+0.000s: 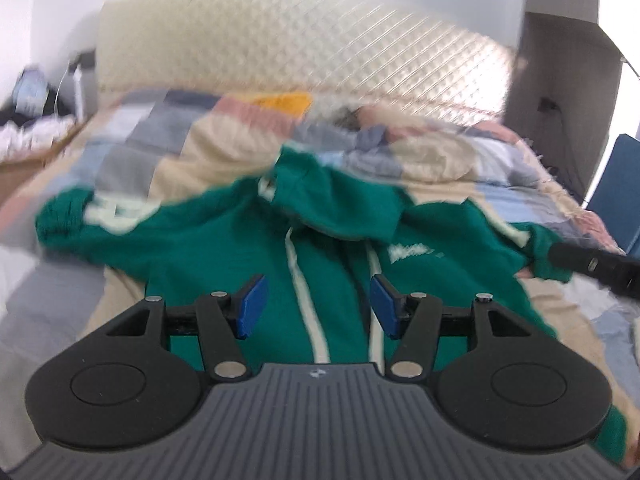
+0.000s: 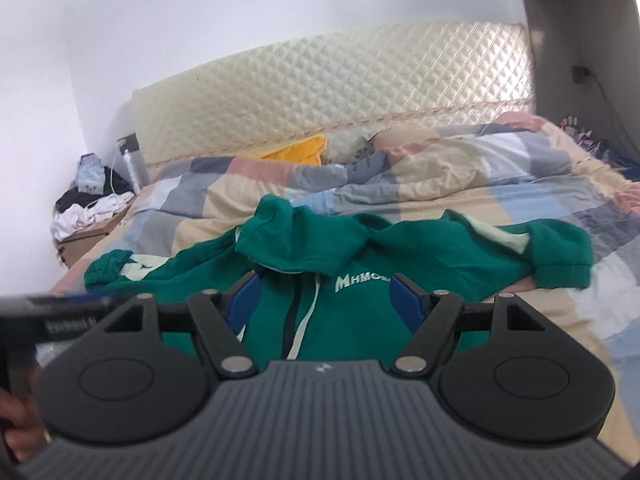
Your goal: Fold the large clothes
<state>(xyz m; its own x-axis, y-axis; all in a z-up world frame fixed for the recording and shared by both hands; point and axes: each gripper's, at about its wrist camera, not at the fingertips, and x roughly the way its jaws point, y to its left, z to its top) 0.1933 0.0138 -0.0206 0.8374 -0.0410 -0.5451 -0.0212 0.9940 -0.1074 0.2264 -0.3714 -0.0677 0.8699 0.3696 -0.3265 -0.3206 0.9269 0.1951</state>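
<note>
A green zip-up hoodie (image 1: 224, 256) with cream stripes lies front-up on the bed, sleeves spread to both sides, hood bunched at the top. It also shows in the right wrist view (image 2: 360, 264), with white lettering on the chest. My left gripper (image 1: 319, 304) is open and empty, hovering above the hoodie's zipper. My right gripper (image 2: 325, 300) is open and empty above the chest. The right gripper's body shows in the left wrist view (image 1: 592, 266) at the right sleeve's cuff. The left wrist view is blurred.
The bed has a patchwork checked quilt (image 2: 460, 168) bunched up behind the hoodie and a quilted cream headboard (image 2: 340, 92). A cardboard box with clothes (image 2: 86, 220) stands left of the bed. A grey cabinet (image 2: 584, 48) and a blue object (image 1: 618, 184) are at the right.
</note>
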